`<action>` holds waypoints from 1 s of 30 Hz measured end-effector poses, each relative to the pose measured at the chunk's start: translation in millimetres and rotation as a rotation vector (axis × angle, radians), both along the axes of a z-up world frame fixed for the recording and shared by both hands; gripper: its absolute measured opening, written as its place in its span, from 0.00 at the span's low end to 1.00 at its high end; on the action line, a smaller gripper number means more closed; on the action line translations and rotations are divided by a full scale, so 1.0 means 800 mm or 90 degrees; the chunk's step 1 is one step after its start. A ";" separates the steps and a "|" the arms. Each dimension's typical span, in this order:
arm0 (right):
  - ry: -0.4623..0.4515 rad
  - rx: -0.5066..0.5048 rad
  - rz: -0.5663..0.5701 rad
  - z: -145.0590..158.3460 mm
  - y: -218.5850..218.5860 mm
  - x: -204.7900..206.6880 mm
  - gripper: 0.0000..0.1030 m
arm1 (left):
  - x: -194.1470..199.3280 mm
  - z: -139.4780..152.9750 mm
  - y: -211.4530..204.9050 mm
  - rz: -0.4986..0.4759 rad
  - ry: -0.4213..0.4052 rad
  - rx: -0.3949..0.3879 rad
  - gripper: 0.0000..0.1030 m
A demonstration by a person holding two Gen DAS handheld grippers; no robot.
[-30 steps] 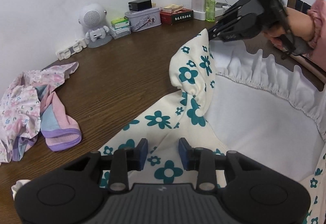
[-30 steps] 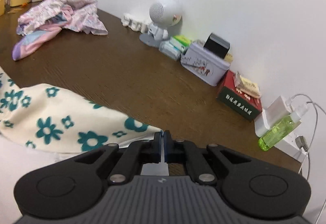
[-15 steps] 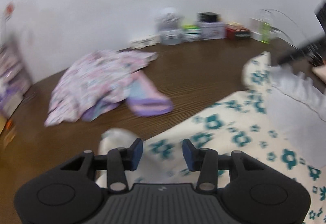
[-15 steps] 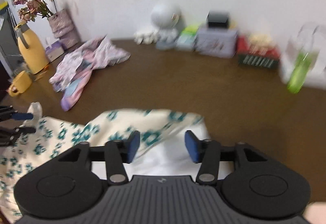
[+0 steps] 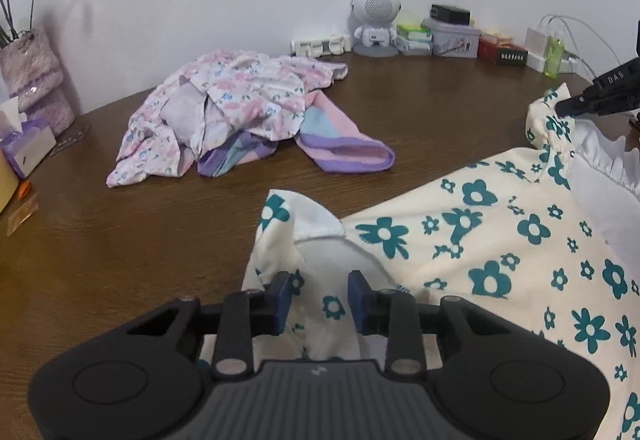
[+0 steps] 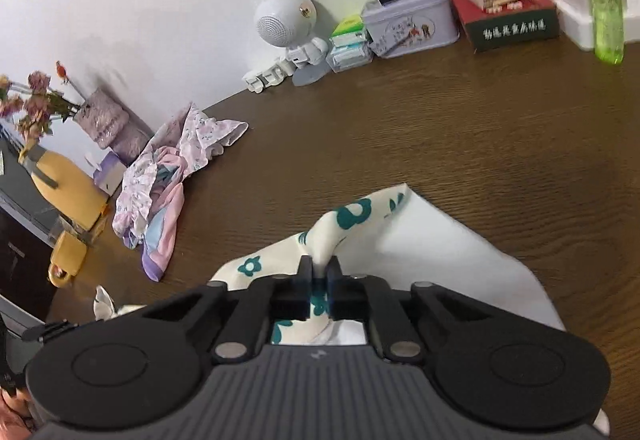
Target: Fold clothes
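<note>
My right gripper (image 6: 319,282) is pinched onto a bunched corner of the cream garment with teal flowers (image 5: 500,240), the cloth squeezed between its pads and the white lining (image 6: 440,252) fanning out on the brown table (image 6: 460,127) just beyond. My left gripper (image 5: 320,298) stands with its fingers parted over the garment's other end, a raised fold of fabric lying between them but not clamped as far as I can see. To do this well, I judge I should close the left on that fold at the hem rather than mid-panel, so that both ends lift level and the frilled edge (image 5: 600,159) does not drag crooked. There is open tabletop ahead of both grippers. To the left lies a heap of pink floral clothes (image 5: 224,107) with a purple-trimmed piece (image 5: 344,151), near enough to catch a wide sweep. The robot-shaped speaker (image 6: 288,27), tin (image 6: 412,23) and green bottle (image 6: 606,7) line the wall, well apart.
</note>
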State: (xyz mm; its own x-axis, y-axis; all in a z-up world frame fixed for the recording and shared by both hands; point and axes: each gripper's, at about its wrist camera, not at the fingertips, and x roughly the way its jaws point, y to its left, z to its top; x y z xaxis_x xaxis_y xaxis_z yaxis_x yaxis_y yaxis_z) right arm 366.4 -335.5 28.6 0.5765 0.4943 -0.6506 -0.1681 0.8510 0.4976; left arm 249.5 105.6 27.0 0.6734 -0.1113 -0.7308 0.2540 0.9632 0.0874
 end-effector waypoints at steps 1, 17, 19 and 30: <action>-0.007 -0.008 0.001 0.003 -0.001 -0.005 0.04 | 0.000 0.000 0.000 0.001 -0.001 -0.001 0.29; -0.033 -0.059 0.012 0.059 -0.001 -0.059 0.34 | -0.017 0.047 0.009 -0.028 -0.061 0.004 0.42; -0.053 -0.071 0.048 0.071 0.022 -0.066 0.43 | -0.006 0.050 0.000 -0.043 -0.056 0.039 0.48; -0.090 -0.203 0.260 0.059 0.173 -0.084 0.57 | 0.053 0.017 -0.007 -0.114 0.034 0.094 0.02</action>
State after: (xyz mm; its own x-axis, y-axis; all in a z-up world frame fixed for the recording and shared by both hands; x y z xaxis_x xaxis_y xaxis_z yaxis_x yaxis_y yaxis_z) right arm 299.4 -197.1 76.0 0.4713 0.4870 -0.7353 -0.5641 0.8073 0.1732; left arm 291.9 100.0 40.6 0.6124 -0.1148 -0.7822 0.4272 0.8805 0.2052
